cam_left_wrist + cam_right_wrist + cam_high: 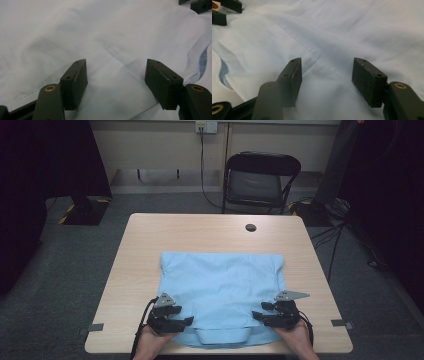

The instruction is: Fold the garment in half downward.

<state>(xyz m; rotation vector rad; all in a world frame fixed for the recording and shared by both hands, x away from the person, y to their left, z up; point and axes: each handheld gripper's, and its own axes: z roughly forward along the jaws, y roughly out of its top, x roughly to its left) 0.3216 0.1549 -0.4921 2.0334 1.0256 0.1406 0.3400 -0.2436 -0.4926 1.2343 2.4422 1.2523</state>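
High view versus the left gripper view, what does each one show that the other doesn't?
The high view alone takes in the table, the folding chair behind it, and both hands. The left gripper view alone gives the close look: a stitched seam running across the cloth between its open jaws. Both share the light blue shirt and the right gripper.

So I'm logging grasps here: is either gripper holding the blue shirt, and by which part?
Nothing is held. The left gripper and right gripper both stand open over the blue shirt near its collar end, pads apart, pinching no fabric.
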